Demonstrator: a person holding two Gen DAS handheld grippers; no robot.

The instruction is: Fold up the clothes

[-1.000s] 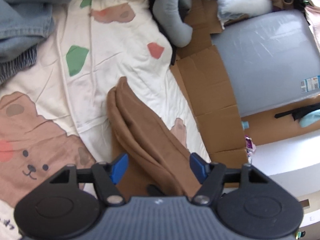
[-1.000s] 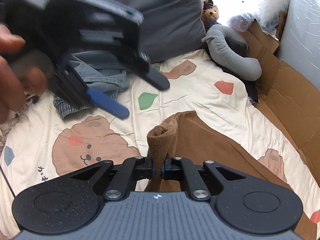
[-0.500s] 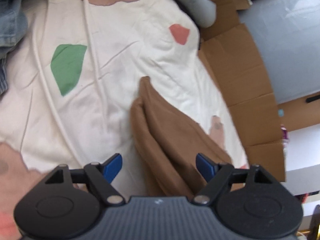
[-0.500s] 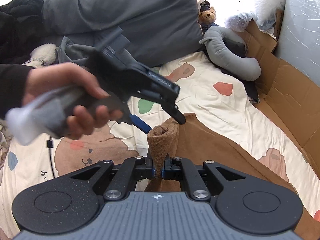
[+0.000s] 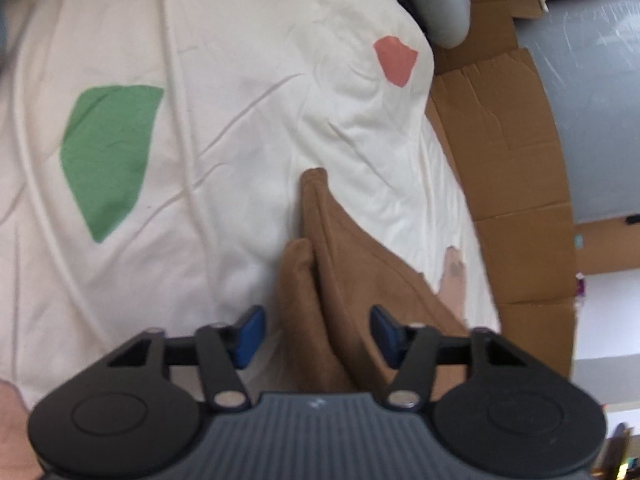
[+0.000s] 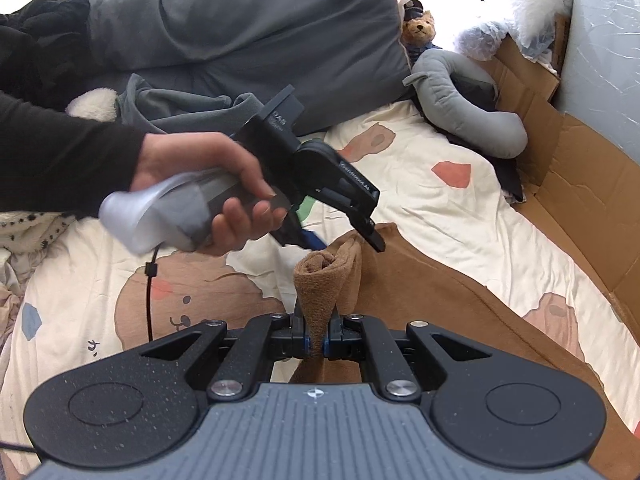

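A brown garment [image 6: 440, 300] lies on the cream bear-print bedsheet [image 6: 460, 216], running off to the right. My right gripper [image 6: 316, 344] is shut on a raised, folded corner of it and holds that corner up. In the left wrist view the same brown garment [image 5: 340, 248] shows as a doubled fold pointing away from me. My left gripper [image 5: 316, 334] straddles that fold with its jaws closing; the blue pads [image 5: 250, 330] stand a little apart from the cloth. The right wrist view shows a hand [image 6: 224, 200] with a black sleeve holding the left gripper [image 6: 348, 245] just beyond the raised corner.
A large grey pillow [image 6: 248, 28] and a crumpled grey garment [image 6: 172, 104] lie at the back. A grey elephant plush [image 6: 468, 120] and a small teddy bear [image 6: 418, 28] sit at the back right. Flattened cardboard [image 6: 580, 188] and a wrapped grey mattress [image 5: 592, 92] border the bed on the right.
The left gripper has come down and forward to the garment's folded corner, and its jaws have narrowed around it. The right gripper keeps still, holding the same corner.
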